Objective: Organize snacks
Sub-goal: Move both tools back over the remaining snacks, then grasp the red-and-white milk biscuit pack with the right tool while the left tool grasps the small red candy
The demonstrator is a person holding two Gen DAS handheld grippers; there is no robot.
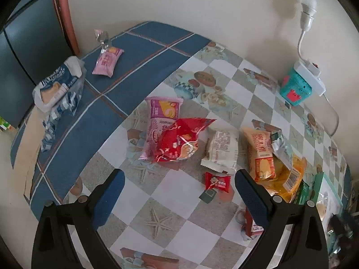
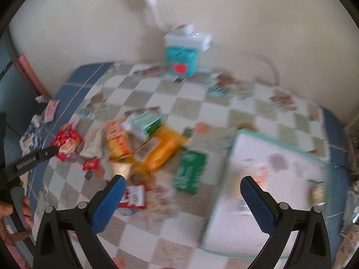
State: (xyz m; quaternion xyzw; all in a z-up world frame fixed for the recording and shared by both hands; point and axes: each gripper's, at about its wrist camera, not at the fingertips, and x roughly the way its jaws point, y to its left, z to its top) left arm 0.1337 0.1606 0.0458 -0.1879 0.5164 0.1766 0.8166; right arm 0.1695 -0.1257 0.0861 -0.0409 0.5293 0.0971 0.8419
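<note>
Snack packets lie on a checkered tablecloth (image 1: 170,188). In the left wrist view: a pink packet (image 1: 160,116) under a red packet (image 1: 179,141), a white packet (image 1: 222,152), an orange packet (image 1: 260,157), a yellow bag (image 1: 289,179) and a small red candy (image 1: 217,181). My left gripper (image 1: 179,177) is open and empty above the table in front of them. My right gripper (image 2: 182,186) is open and empty, above a green packet (image 2: 189,172) and beside a white tray (image 2: 269,179). The right wrist view is blurred.
A second pink packet (image 1: 107,61) and a blue-white bag (image 1: 60,87) lie on the blue cloth at the left. A teal box (image 1: 295,88) with a white power strip (image 1: 310,78) stands by the wall. A small red-white box (image 2: 134,196) lies near my right gripper.
</note>
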